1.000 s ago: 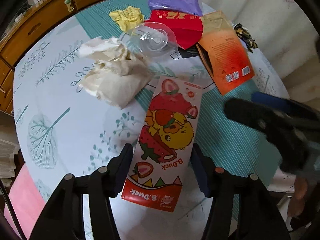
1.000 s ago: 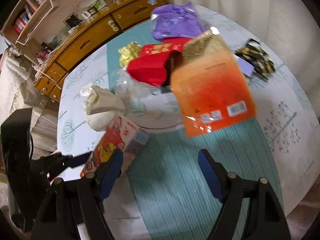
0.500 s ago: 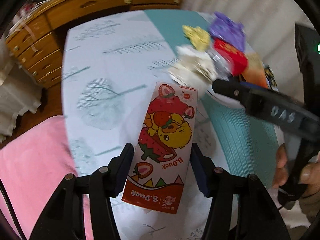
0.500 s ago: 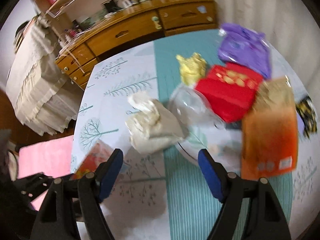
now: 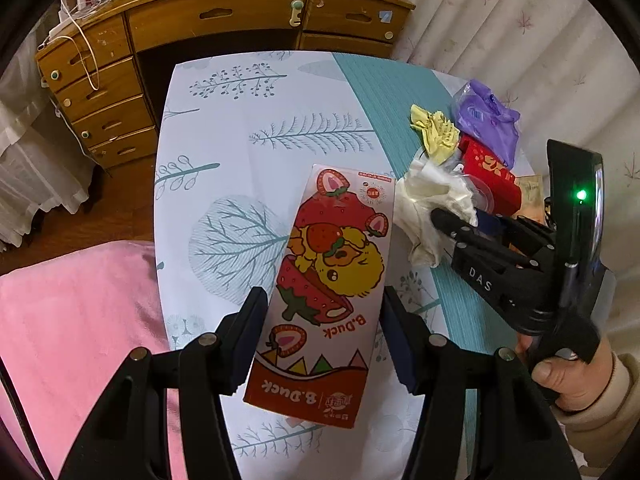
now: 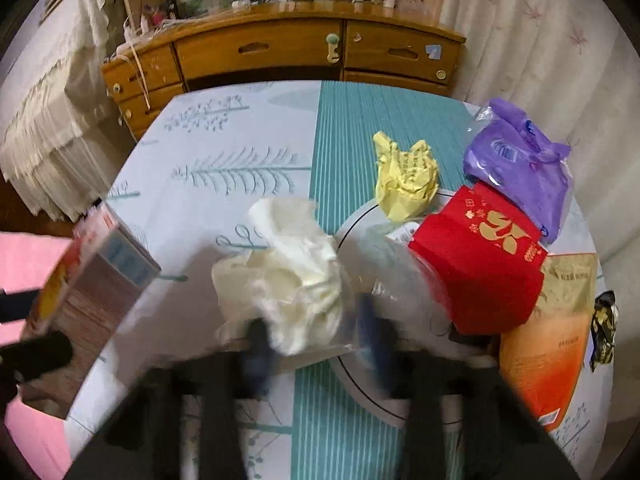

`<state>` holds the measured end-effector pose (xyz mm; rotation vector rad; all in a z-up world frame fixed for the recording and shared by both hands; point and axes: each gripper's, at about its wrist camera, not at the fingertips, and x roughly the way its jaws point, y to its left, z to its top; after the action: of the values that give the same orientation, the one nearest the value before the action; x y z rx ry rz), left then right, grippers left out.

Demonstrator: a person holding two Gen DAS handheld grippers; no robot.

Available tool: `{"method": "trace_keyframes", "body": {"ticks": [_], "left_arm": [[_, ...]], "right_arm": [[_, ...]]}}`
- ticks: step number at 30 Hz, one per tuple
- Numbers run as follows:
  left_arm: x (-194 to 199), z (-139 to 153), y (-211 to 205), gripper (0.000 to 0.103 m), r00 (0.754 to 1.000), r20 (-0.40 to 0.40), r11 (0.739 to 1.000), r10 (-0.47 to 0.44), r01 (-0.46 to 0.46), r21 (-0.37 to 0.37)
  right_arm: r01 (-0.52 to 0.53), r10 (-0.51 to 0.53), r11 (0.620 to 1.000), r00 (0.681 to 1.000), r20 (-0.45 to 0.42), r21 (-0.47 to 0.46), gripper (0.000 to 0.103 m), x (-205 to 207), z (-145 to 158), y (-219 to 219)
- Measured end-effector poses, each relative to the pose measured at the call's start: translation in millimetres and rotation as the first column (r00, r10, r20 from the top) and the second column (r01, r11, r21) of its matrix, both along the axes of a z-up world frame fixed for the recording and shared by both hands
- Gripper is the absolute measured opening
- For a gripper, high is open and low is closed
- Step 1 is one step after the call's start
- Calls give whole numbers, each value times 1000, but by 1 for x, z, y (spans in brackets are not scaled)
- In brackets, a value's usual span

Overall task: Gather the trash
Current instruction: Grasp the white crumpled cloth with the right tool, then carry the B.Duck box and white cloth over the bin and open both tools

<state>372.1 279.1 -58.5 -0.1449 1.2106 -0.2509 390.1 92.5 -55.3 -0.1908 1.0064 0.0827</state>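
Grippers: left gripper (image 5: 322, 336) pinching tall red strawberry-print carton (image 5: 326, 280) between pads; right gripper (image 6: 314, 338) just closing around crumpled cream paper wad (image 6: 284, 272) dead ahead. Squeeze wad's bulk, avoid clear plastic wrap (image 6: 390, 268) beside.

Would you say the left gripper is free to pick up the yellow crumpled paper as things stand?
Probably not: the left gripper is already shut on the juice carton, and the yellow paper lies far off beyond the white tissue.

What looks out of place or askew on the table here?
Loose trash clutters the table's right side: crumpled white paper, a yellow wad, a red packet and a purple bag overlapping haphazardly. Nothing looks spilled.
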Motion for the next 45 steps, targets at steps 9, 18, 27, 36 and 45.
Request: {"method": "trace_keyframes", "body": {"ticks": [9,18,27,36,45], "left_arm": [[-23,14,-12,55,1000,19,1000,0,0,6],[-80,55,-56,55,996,84,1000,-2,1,17],[-184,104,-143,55,980,186,997,73,-75,2],[-298,122,-240,55,962,220,987,162,-156,-44],[-365,120,-299,54,985,143,994,100,-106,33]], "right_arm": [[4,-6,998,999,36,68,13,-35,30,-14],[-10,7,988,1000,19,151,13,-113,69,-60],[-156,146,970,987,66,186,13,-217,116,-132],[-267,256,947,963,86,176,13,-311,137,-219],[-264,271,934,962,2,242,13,-378,114,-263]]}}
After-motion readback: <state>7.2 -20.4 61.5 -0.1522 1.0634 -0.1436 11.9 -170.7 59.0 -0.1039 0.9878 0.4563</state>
